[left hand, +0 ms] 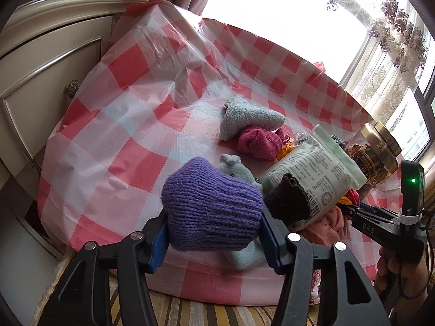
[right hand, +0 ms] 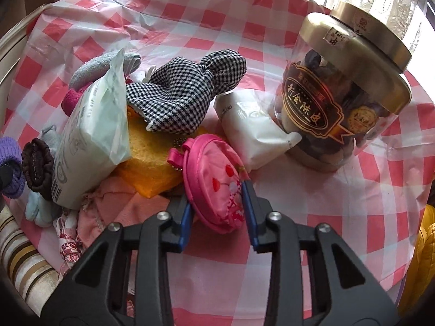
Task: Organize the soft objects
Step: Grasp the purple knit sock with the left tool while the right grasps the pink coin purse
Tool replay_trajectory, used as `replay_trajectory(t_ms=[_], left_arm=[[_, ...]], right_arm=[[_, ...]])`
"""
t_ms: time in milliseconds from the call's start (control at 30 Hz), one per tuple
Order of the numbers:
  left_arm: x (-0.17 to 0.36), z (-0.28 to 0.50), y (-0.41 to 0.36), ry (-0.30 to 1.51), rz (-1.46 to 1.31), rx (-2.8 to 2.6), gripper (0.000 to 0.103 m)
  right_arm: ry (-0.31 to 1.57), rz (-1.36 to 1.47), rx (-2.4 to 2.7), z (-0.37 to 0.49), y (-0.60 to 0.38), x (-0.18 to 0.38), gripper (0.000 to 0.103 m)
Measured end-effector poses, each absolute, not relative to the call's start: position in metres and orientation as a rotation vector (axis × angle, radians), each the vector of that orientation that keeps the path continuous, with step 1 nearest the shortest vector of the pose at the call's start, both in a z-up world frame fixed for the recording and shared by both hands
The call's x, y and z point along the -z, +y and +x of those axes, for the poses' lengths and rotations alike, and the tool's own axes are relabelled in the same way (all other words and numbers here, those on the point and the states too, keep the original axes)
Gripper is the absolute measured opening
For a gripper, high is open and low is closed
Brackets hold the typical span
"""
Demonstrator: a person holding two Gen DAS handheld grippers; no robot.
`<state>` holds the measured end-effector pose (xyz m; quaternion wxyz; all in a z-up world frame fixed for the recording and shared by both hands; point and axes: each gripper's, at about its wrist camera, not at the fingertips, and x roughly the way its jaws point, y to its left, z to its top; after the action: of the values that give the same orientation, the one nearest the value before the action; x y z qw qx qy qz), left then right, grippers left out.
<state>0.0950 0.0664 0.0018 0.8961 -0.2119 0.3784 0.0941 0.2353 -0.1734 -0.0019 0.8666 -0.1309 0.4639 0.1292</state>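
Both sets of jaws are closed on something soft: the left gripper [left hand: 213, 240] squeezes a purple knit hat [left hand: 210, 206] between its blue pads, low at six o'clock in the left wrist view, while the right gripper [right hand: 217, 217] has its jaws part-closed either side of a pink pouch [right hand: 216, 179], which seems pinched though firm contact is hard to confirm. Going left to right across the checked tablecloth [left hand: 122, 114]: a grey towel [left hand: 246, 116] and a magenta cloth [left hand: 258, 142] lie touching at one o'clock from the hat, a grey plush toy [left hand: 236, 169] sits just behind the hat, a dark brown knit piece [left hand: 286, 199] leans on a pale green packet [left hand: 312, 174], then comes a houndstooth cloth [right hand: 185, 92] draped over a yellow sponge [right hand: 149, 160], a white packet [right hand: 252, 133], and a gold-lidded jar [right hand: 345, 92] at two o'clock. My judgement is that the step in hand is lifting soft items out of the mixed heap; next each piece needs carrying clear and setting down with the other soft things, away from the jar and packets. By count: one hat, one pouch, one plush toy, two packets, one jar
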Motion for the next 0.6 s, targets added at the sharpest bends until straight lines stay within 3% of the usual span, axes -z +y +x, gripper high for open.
replay_trajectory(t_ms=[167,600], left_arm=[[-0.019,0.089,0.062,0.730,-0.414,-0.204,0.058],[-0.049,0.074,0.029,0.709,-0.414,-0.138,0.058]], right_arm=[[0.968,-0.211,-0.292,0.223,-0.184,-0.009,0.020],[0.964,-0.038,-0.329,0.184,-0.235,-0.037,0.018]])
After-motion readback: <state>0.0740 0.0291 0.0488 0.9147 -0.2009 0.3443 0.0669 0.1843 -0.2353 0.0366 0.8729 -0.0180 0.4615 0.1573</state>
